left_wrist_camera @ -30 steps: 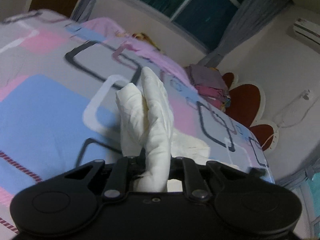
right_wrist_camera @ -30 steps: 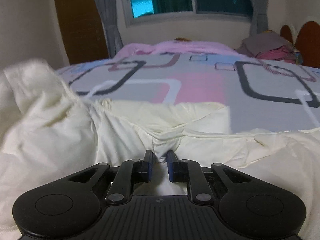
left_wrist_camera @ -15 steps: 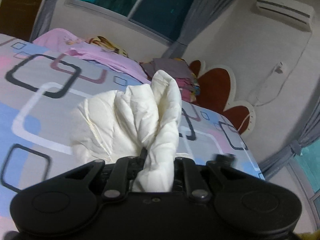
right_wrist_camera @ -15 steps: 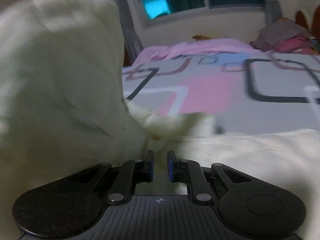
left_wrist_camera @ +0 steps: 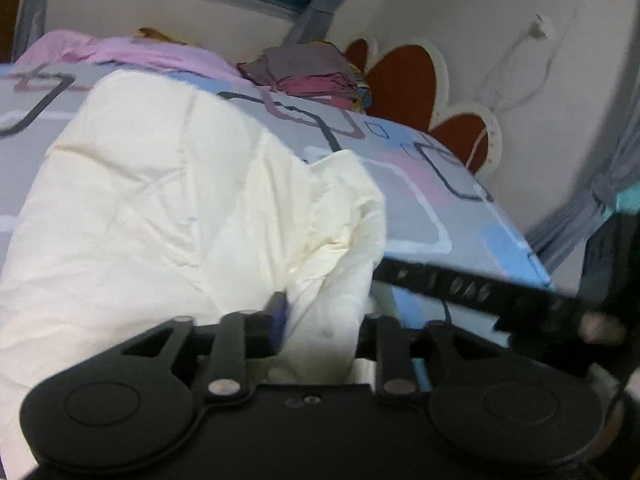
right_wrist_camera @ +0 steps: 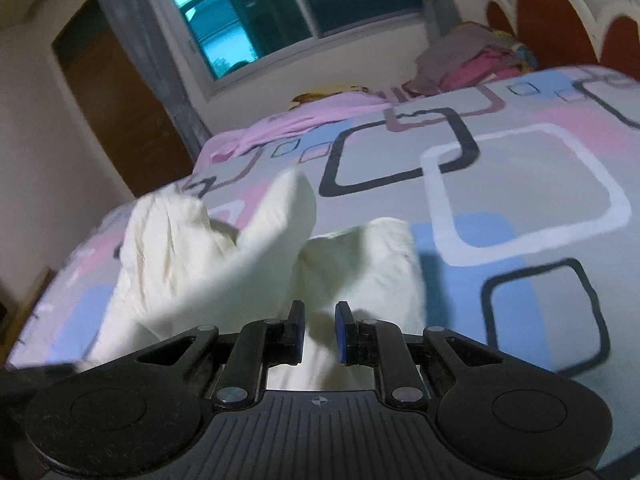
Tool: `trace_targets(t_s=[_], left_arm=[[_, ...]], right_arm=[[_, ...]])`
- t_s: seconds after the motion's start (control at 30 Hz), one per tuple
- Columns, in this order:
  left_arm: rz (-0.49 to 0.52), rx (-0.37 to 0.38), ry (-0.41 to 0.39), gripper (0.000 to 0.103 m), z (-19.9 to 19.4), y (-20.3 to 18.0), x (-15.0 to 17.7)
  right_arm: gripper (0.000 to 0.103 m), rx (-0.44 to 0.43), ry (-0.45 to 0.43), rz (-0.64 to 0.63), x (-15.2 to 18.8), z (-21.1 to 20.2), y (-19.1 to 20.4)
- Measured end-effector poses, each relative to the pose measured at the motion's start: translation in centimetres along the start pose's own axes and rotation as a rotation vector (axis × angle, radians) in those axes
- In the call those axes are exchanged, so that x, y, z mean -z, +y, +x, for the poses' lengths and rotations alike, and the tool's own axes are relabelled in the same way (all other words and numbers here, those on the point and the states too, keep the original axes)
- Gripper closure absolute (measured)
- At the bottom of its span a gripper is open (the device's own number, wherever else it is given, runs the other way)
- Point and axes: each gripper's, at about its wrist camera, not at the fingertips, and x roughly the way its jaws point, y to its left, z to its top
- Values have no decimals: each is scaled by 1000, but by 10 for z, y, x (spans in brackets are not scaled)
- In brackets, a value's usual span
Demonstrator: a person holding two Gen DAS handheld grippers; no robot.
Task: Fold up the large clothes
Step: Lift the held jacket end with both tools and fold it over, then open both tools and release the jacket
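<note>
Both tongs, the left gripper and the right gripper, were clamped on bunched folds of the cream garment, lifted above the patterned bedspread.

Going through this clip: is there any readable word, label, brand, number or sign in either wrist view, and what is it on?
No readable text in either view.
Pale marks on the dark bar behind the left gripper: too blurred to read.
Small crosshair mark on the right gripper body: a symbol, no lettering.
The bedsheet carries only square outlines, and the cream garment shows no label.
</note>
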Motion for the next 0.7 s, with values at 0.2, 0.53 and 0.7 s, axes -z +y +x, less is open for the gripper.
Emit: trace_targets(t_s=[0.2,0.53,0.7], left_arm=[[72,53,11,30,-14,-18,5],[-89,189,8,28,-91,17,-9],[-78,11,-127,25,-116,50,-25]], right_arm=[[32,-110,-23,56,-16,-27,6],[32,-133,80,85,-18,-6,22],[32,-102,73,58,-14,-4,33]])
